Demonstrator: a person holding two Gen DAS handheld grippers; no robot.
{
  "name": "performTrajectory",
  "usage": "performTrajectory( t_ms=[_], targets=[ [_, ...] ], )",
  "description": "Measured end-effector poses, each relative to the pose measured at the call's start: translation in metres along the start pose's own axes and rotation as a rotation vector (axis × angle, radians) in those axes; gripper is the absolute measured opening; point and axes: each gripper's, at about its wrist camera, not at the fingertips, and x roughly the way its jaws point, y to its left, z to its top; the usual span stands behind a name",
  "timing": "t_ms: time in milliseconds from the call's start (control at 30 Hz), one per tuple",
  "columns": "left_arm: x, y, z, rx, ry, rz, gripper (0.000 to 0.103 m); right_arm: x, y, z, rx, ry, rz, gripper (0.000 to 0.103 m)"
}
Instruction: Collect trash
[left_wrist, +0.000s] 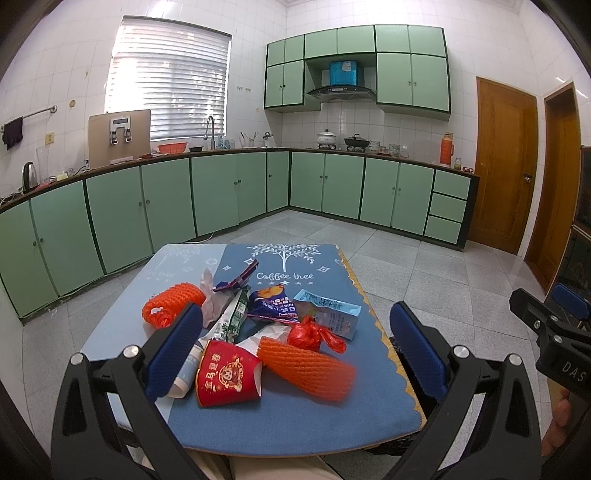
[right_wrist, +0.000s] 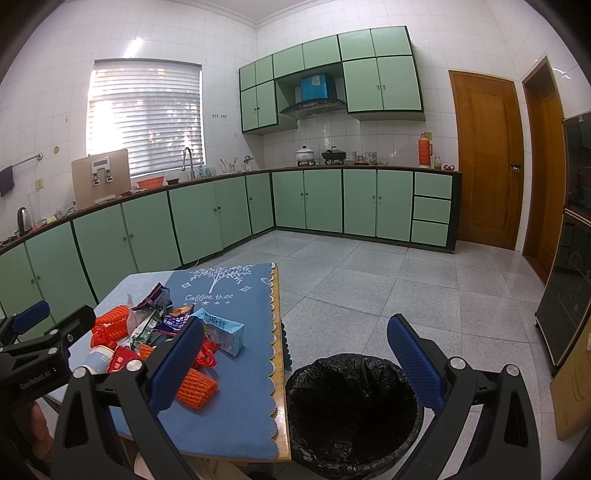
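A pile of trash lies on a blue-matted low table: a red paper cup, two orange foam nets, a knotted red plastic bag, a light blue carton, purple snack wrappers and crumpled tissue. My left gripper is open and empty, hovering above the pile. My right gripper is open and empty, above a black-lined trash bin that stands on the floor right of the table. The same pile shows in the right wrist view.
Green kitchen cabinets run along the far walls under a countertop with pots and a kettle. Two wooden doors stand at the right. A dark cabinet is at the far right. Grey tiled floor surrounds the table.
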Motion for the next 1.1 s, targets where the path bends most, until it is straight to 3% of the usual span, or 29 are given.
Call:
performTrajectory(
  t_ms=[500,667,900,1100],
  targets=[
    [0.013,0.006,-0.003,-0.019,0.013,0.014,0.098,0.011,0.003,-0.005,-0.003,0.006,0.008,0.097],
    [0.03,0.031,-0.004,-0.05,0.022,0.085,0.098,0.041,0.004,-0.009,0.014,0.024,0.059,0.097],
    [0.071,0.086,-0.01,-0.073,0.084,0.247,0.098,0.101,0.01,-0.022,0.032,0.106,0.131,0.097],
    [0.088,0.111,-0.028,-0.082,0.14,0.301,0.098,0.139,0.037,-0.05,-0.017,0.218,0.225,0.091]
  ],
)
